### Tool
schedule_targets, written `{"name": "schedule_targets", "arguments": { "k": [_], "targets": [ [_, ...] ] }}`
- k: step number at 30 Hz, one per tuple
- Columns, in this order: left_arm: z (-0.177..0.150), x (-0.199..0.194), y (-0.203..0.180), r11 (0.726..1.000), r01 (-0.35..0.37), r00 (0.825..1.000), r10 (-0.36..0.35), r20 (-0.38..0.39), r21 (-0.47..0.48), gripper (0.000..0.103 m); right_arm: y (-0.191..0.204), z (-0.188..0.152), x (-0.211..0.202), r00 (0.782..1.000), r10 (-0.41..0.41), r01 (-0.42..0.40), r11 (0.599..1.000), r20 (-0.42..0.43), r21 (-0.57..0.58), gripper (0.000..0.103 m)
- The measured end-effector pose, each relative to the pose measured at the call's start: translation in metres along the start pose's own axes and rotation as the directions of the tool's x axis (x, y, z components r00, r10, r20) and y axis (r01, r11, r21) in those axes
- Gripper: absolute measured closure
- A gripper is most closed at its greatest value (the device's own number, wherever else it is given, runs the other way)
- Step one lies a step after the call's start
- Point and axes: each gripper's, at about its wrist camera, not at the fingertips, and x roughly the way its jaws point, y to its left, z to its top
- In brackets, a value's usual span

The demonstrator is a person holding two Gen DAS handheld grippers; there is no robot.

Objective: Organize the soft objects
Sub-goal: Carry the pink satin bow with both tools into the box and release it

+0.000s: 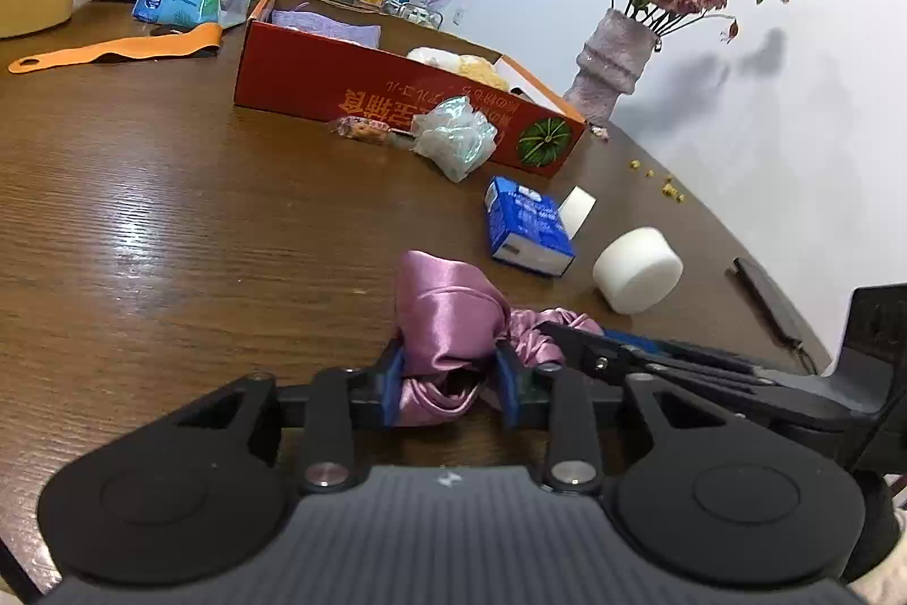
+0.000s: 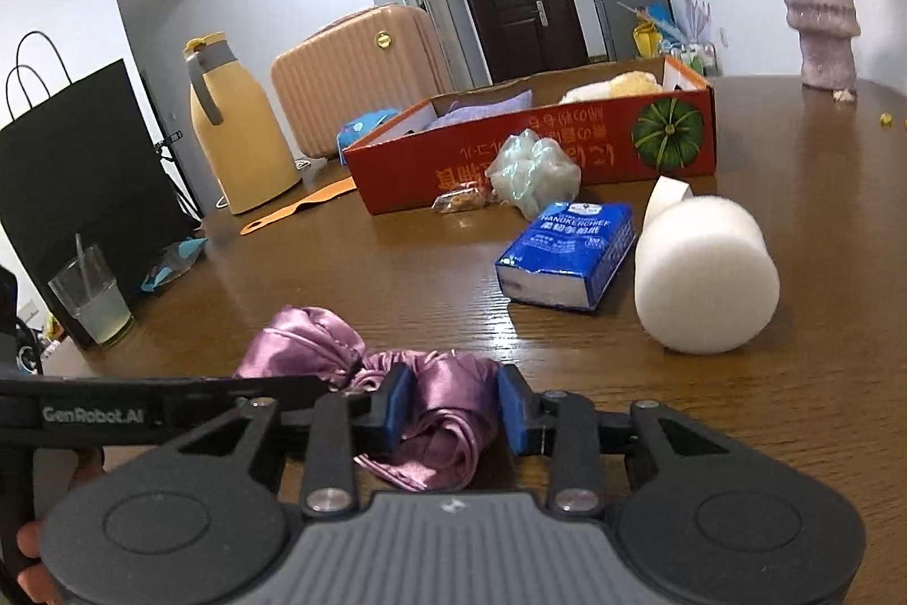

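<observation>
A pink satin cloth (image 1: 448,310) (image 2: 306,344) lies bunched on the brown table, and both grippers hold it. My left gripper (image 1: 452,367) is shut on one end, the fabric squeezed between its blue pads. My right gripper (image 2: 453,401) is shut on the other end, a fold hanging below the pads. Behind the cloth stands an open red cardboard box (image 1: 317,77) (image 2: 510,151) with a purple cloth (image 1: 334,26) and a yellow-white plush (image 1: 465,63) inside. A white foam cylinder (image 2: 703,276), a blue tissue pack (image 2: 572,248) and a crumpled plastic bundle (image 2: 533,174) lie in front of the box.
A vase of dried roses (image 1: 609,60) stands at the far right by the wall. A yellow jug (image 2: 238,134), a pink suitcase (image 2: 351,72), a black paper bag (image 2: 73,185) and a glass (image 2: 93,299) stand on the left. An orange strip (image 1: 113,49) lies beyond.
</observation>
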Motion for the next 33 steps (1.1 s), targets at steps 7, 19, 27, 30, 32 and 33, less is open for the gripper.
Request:
{"name": "schedule_targets", "arguments": {
  "k": [7, 19, 27, 30, 32, 33],
  "targets": [
    [0.038, -0.002, -0.004, 0.998, 0.060, 0.995, -0.061, 0.080, 0.021, 0.077, 0.011, 0.034, -0.003, 0.998, 0.008, -0.005, 0.998, 0.063, -0.058, 0.092],
    [0.225, 0.141, 0.011, 0.996, -0.004, 0.999, 0.001, 0.041, 0.091, 0.076, -0.045, 0.239, 0.126, 0.999, -0.052, 0.053, 0.978, 0.009, -0.201, 0.092],
    [0.210, 0.187, 0.025, 0.981, -0.080, 0.992, 0.095, -0.081, 0.174, 0.065, -0.073, 0.232, 0.209, 0.959, -0.083, 0.039, 0.985, -0.270, -0.167, 0.091],
    [0.210, 0.178, 0.028, 0.977, -0.086, 0.993, 0.100, -0.061, 0.193, 0.050, -0.075, 0.223, 0.213, 0.951, -0.083, 0.030, 0.983, -0.298, -0.180, 0.085],
    [0.214, 0.169, 0.028, 0.976, -0.102, 0.993, 0.111, -0.037, 0.195, 0.049, -0.072, 0.223, 0.210, 0.955, -0.072, 0.021, 0.984, -0.288, -0.177, 0.081],
    [0.217, 0.163, 0.027, 0.975, -0.113, 0.993, 0.119, -0.021, 0.193, 0.049, -0.071, 0.225, 0.206, 0.958, -0.074, 0.024, 0.983, -0.278, -0.179, 0.077]
  ]
}}
